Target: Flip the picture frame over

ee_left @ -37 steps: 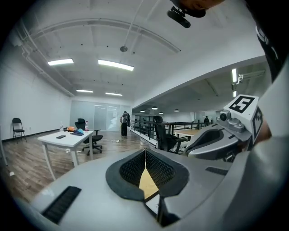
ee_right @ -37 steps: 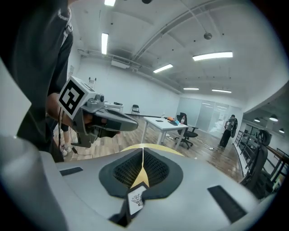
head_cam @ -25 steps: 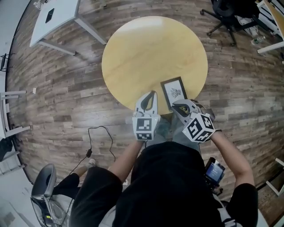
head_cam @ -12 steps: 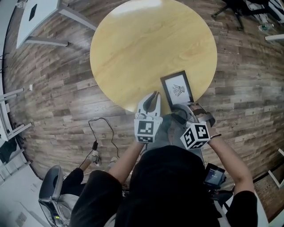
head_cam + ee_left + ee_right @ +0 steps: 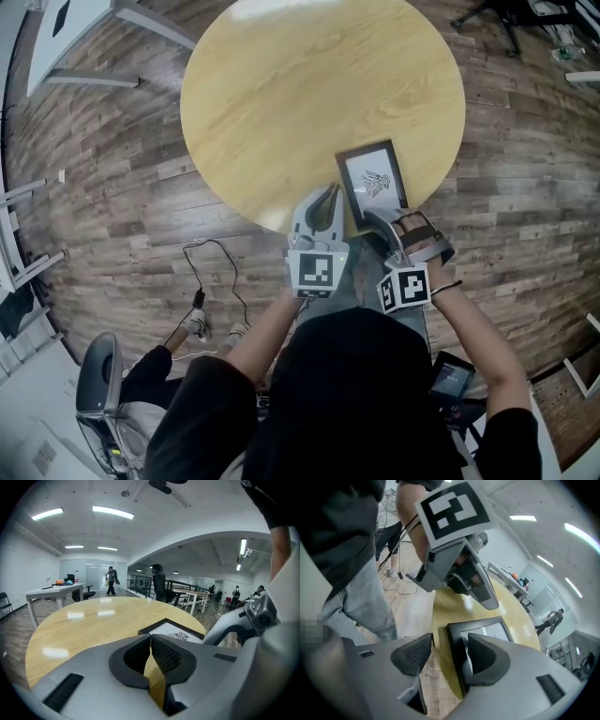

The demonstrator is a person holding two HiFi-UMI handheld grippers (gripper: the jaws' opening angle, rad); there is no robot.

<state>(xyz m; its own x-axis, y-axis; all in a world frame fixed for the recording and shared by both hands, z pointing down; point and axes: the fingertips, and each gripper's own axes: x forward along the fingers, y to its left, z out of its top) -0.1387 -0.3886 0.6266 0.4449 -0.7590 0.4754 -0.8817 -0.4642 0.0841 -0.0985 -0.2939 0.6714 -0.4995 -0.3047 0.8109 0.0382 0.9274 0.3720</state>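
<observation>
A black picture frame with a white mat and a small drawing lies face up near the near right edge of the round yellow table. My right gripper is at the frame's near end, its jaws opening. In the right gripper view the frame has its left edge between the jaws of the right gripper, and the pads are not pressing it. My left gripper is shut and holds nothing, just left of the frame at the table edge. The left gripper view shows the frame beyond the left gripper's closed tips.
The floor is wood planks. A black cable lies on it to the near left. A white table stands at the far left and an office chair at the far right. A grey chair is behind me on the left.
Both grippers have come down to the table's near edge. The right gripper has rolled and its jaws have gone from shut to wide apart around the frame's edge.
</observation>
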